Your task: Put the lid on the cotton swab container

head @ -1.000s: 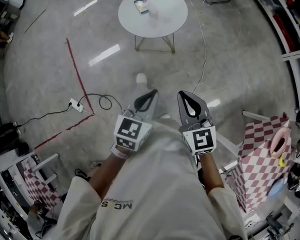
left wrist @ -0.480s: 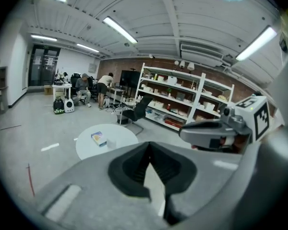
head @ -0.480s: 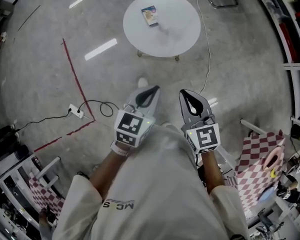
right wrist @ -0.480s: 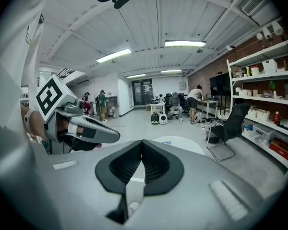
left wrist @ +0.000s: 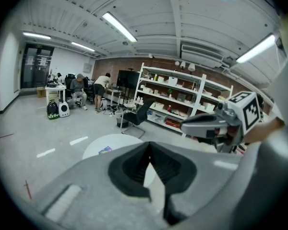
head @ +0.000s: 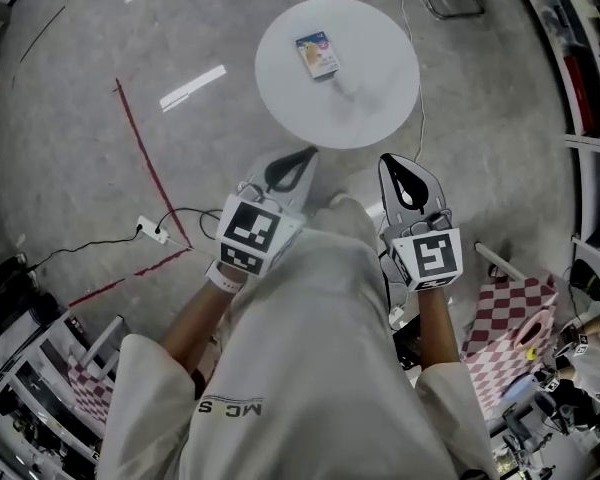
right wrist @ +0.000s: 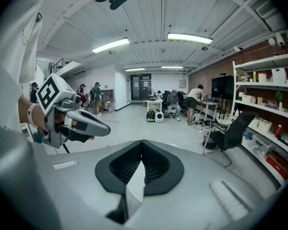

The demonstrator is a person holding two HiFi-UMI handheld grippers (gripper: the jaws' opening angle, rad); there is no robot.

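A round white table point(head: 380, 38) stands on the grey floor ahead of me in the head view. A small colourful box point(head: 317, 55) lies on it, and beside that is a faint clear thing point(head: 347, 89), too small to make out. Both grippers are held out in front of my body, short of the table's near edge. My left gripper point(head: 305, 154) is shut and holds nothing. My right gripper point(head: 392, 160) is also shut and empty. The left gripper view shows the table point(left wrist: 98, 145) and the box point(left wrist: 105, 150) beyond its jaws.
A red line point(head: 145, 153) crosses the floor at the left, with a power strip point(head: 150, 232) and its cable nearby. A checkered bag point(head: 505, 323) stands at the right, with shelves along the right wall. In the gripper views people sit at desks point(right wrist: 175, 102) far off.
The table has drawn closer and moved lower and to the right in the head view. Both grippers stay shut and side by side.
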